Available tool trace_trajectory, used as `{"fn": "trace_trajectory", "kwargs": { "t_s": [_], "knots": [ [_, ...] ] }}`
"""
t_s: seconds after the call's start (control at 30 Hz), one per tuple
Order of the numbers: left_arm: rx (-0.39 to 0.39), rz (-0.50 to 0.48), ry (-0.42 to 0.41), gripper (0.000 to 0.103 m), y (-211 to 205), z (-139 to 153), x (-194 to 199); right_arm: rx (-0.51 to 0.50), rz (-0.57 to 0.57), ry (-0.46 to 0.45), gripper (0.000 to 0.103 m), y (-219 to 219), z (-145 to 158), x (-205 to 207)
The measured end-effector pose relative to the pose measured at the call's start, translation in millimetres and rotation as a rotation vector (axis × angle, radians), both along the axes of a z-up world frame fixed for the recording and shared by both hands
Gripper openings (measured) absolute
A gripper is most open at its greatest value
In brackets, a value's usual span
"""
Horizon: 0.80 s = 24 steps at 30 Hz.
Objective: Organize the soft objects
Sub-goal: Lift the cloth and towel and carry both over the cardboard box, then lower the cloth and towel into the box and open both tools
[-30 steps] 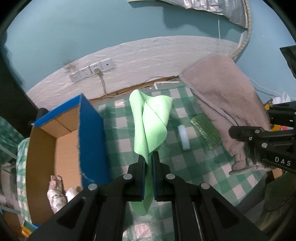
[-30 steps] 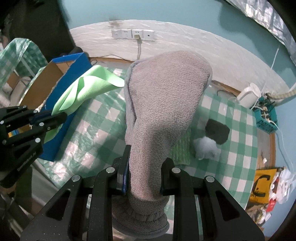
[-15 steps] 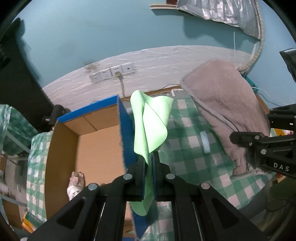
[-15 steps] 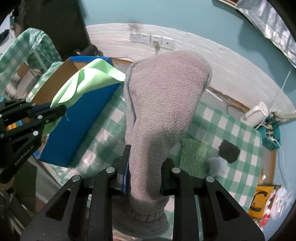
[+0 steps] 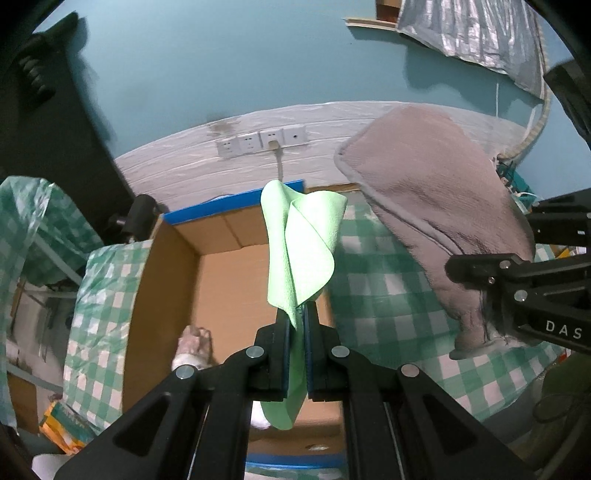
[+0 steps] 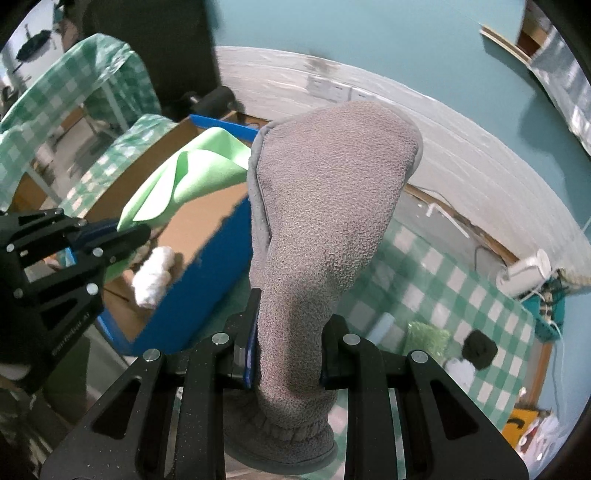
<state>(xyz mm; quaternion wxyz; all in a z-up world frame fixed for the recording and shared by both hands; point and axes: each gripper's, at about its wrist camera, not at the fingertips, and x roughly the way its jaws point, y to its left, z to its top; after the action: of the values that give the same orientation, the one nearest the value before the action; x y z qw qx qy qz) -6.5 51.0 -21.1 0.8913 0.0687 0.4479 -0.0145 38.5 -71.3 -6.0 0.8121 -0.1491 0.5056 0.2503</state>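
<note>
A: Start at the tongs. What are they doing?

B: The left tongs (image 5: 296, 321) are clamped on a light green cloth (image 5: 303, 254), which stands up past the tips in a loose fold and also hangs below them. The right tongs (image 6: 288, 325) are clamped on a thick grey towel (image 6: 325, 206), bunched between the pads and rising in a broad rounded flap.

A: What lies under them?

B: Under the left tongs is an open cardboard box (image 5: 229, 280) with blue outer walls. A small white rolled cloth (image 6: 153, 273) lies inside on its floor. The green cloth hangs above the box's opening; the grey towel is just beside the box, over the desk.

A: And the desk?

B: It wears a green-and-white checked cover (image 6: 454, 288). Far along it sit a green textured pad (image 6: 428, 338), a black lump (image 6: 480, 349) and something white beside that, too blurred to name.

A: The room?

B: A teal wall (image 5: 229, 66), a white band below it carrying a row of sockets (image 5: 262, 142) with one cable plugged in. A silvery sheet (image 5: 472, 33) hangs at the upper right.
</note>
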Motion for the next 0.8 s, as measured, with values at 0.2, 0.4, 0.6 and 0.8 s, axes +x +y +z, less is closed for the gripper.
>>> {"fn": "trace_trajectory", "kwargs": {
  "t_s": [0.2, 0.4, 0.6, 0.8],
  "knots": [
    [-0.009, 0.053, -0.006, 0.006, 27.7, 2.1, -6.4, 0.002, 0.044, 0.0, 0.023, 31.5, 5.4, 2.4],
    [-0.015, 0.105, -0.008, 0.006, 54.8, 1.0, -12.1, 0.008, 0.082, 0.01, 0.023, 66.8, 6.5, 6.4],
    [-0.01, 0.155, 0.013, 0.006, 78.3, -7.8, -14.3, 0.005, 0.114, 0.039, 0.023, 98.6, -4.0, 12.0],
    [-0.011, 0.198, 0.047, 0.006, 96.3, -21.2, -13.4, -0.009, 0.136, 0.059, 0.023, 123.9, -12.7, 17.2]
  ]
}}
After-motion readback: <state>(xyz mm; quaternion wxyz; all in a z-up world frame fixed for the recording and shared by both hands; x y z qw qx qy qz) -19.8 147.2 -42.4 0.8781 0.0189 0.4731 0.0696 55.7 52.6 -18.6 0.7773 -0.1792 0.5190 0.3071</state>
